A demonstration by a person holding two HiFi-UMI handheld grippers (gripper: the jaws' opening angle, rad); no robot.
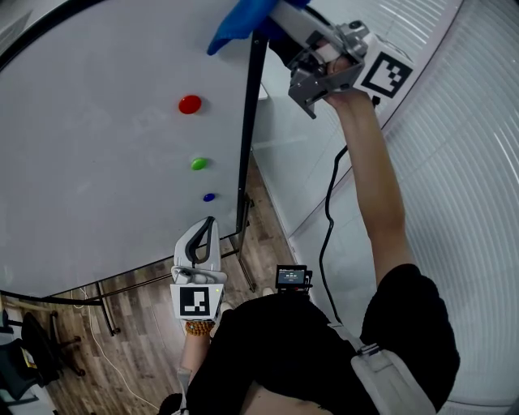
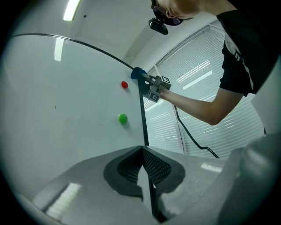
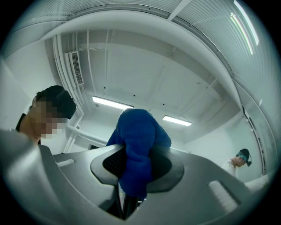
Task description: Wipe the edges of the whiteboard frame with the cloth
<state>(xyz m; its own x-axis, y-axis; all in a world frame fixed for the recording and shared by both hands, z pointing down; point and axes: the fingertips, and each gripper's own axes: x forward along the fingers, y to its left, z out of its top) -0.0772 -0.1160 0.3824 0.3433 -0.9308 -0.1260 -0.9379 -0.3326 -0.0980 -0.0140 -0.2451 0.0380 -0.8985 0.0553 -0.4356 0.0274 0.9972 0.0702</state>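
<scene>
the right tool (image 1: 280, 18) pinches the blue cloth (image 1: 239, 20) at the top of the whiteboard frame (image 1: 247, 121). the cloth looks soft, light and floppy, so it is best gripped deep in a bunched fold. the left tool (image 1: 207, 231), its jaws together on nothing, is beside the frame's lower end.

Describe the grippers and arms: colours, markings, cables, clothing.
Left gripper and right gripper: light grey fingers, dark ribbed pads, each with a white cube bearing black square markers. Black cable runs from the right one. Black short-sleeved shirt; bead bracelet on the left wrist.
</scene>
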